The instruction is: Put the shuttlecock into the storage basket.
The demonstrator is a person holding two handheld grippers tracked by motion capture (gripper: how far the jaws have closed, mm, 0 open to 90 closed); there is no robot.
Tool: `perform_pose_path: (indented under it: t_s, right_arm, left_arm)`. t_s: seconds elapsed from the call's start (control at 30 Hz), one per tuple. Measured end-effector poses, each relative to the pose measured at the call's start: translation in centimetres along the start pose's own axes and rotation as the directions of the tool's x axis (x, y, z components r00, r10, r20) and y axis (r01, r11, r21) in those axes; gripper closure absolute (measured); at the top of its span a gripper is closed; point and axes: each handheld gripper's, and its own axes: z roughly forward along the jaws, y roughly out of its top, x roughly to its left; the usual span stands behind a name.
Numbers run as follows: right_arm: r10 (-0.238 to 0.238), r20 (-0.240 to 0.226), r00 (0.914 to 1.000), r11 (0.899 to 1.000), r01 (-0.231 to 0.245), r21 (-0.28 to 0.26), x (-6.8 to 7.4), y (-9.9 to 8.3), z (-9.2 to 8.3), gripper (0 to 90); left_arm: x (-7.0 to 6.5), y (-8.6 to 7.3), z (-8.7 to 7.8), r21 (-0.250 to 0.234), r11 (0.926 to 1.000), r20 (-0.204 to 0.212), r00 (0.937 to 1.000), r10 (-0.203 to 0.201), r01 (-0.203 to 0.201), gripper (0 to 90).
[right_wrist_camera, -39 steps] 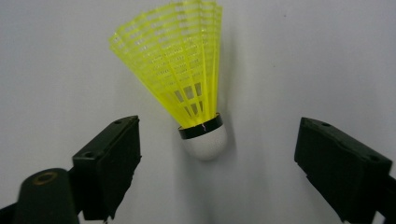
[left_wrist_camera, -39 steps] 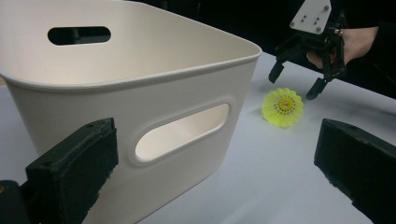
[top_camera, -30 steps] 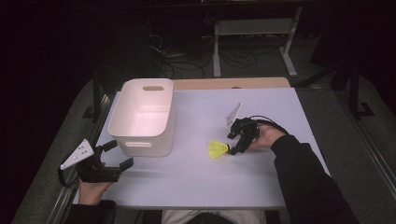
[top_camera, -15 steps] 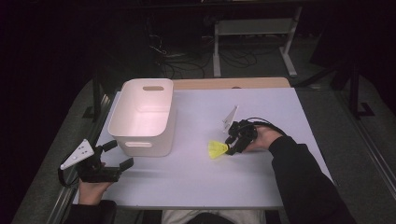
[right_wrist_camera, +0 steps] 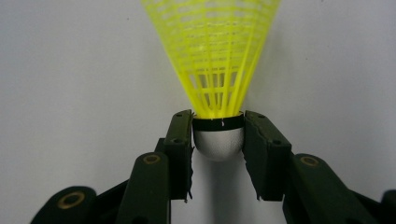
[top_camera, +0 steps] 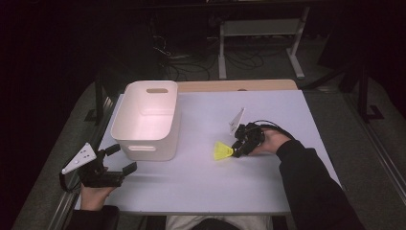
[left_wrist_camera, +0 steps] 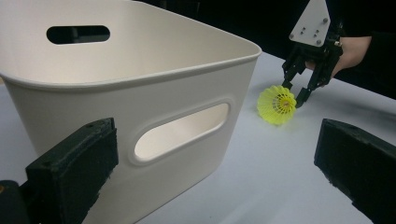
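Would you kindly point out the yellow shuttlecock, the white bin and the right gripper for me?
yellow shuttlecock (top_camera: 221,151): high view, on its yellow skirt.
white bin (top_camera: 141,152): high view, on its near wall by the handle slot.
right gripper (right_wrist_camera: 217,144): right gripper view, midway between its fingers, which clamp the shuttlecock's cork.

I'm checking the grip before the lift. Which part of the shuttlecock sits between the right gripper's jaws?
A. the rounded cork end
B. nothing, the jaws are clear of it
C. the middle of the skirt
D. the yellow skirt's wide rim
A: in the right gripper view the right gripper has its jaws closed on either side of the shuttlecock at its rounded cork, the yellow skirt pointing away.
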Motion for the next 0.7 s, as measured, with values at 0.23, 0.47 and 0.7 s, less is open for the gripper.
perform_pose_path:
  t_s: [0.23, 0.47, 0.7]
  right_arm:
    - [0.0, 0.001, 1.0, 1.0, 0.0, -0.014, 0.2, 0.1, -0.6, 63.0]
    - [0.005, 0.004, 1.0, 1.0, -0.005, -0.027, 0.3, 0.1, -1.3, 63.1]
    - [0.015, 0.009, 0.9999, 0.999, -0.014, -0.042, 0.6, 0.1, -2.0, 63.1]
  left_arm:
    - [0.0, 0.0, 0.0, 0.0, 1.0, 0.0, 1.0, -0.001, 0.001, 0.0]
    - [0.0, 0.0, 0.0, -0.001, 1.0, -0.001, 1.0, -0.001, 0.001, 0.0]
    - [0.0, 0.0, 0.0, 0.0, 1.0, 0.0, 1.0, -0.001, 0.001, 0.0]
